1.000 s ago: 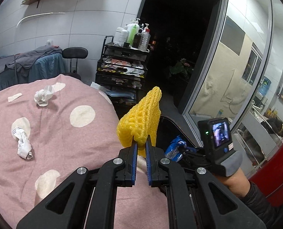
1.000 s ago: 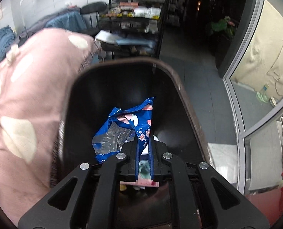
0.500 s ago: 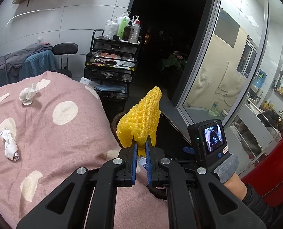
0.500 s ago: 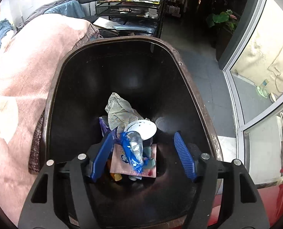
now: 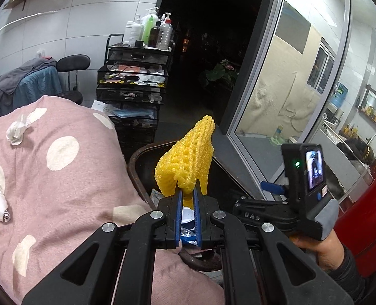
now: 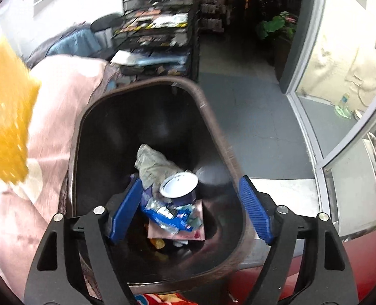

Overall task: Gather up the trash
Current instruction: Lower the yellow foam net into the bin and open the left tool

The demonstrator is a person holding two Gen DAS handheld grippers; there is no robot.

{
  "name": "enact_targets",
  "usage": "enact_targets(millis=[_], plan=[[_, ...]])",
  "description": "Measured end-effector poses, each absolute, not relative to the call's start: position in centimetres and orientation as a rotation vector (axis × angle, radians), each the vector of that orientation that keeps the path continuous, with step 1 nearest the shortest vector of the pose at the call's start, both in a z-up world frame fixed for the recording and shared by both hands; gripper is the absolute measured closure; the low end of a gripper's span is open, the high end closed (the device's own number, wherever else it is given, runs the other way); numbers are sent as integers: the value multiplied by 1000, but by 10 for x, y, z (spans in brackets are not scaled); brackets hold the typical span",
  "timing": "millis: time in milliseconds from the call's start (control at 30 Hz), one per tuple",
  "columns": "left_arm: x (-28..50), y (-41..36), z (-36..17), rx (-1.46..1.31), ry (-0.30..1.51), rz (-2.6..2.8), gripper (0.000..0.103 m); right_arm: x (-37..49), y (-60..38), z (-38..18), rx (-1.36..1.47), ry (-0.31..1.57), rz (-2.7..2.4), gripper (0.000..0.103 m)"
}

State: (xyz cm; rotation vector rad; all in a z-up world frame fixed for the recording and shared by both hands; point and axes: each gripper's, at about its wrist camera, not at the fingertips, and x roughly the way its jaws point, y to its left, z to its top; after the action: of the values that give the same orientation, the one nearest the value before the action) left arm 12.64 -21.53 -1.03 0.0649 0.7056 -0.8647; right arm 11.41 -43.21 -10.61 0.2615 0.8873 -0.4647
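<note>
While the yellow foam net (image 5: 185,162) stands upright, pinched at its lower edge between the nearly closed blue pads of the left gripper (image 5: 188,200), it sits just above the near rim of the dark bin (image 6: 213,117) beside the pink dotted blanket (image 5: 61,178). No writing is readable on the blue wrapper (image 6: 167,214), cup (image 6: 179,185) or grey rag (image 6: 154,165) inside. Over them, the right gripper (image 6: 190,208) is spread wide and holds nothing.

Right claw (image 6: 189,209) spread wide over trash bin (image 6: 213,117).
</note>
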Motion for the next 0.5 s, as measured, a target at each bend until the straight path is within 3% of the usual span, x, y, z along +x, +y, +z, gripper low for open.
enact_targets(millis=[500], plan=[[131,-266,-39,172,808,-914,94,94,-467,-87,306,836,-558,20]])
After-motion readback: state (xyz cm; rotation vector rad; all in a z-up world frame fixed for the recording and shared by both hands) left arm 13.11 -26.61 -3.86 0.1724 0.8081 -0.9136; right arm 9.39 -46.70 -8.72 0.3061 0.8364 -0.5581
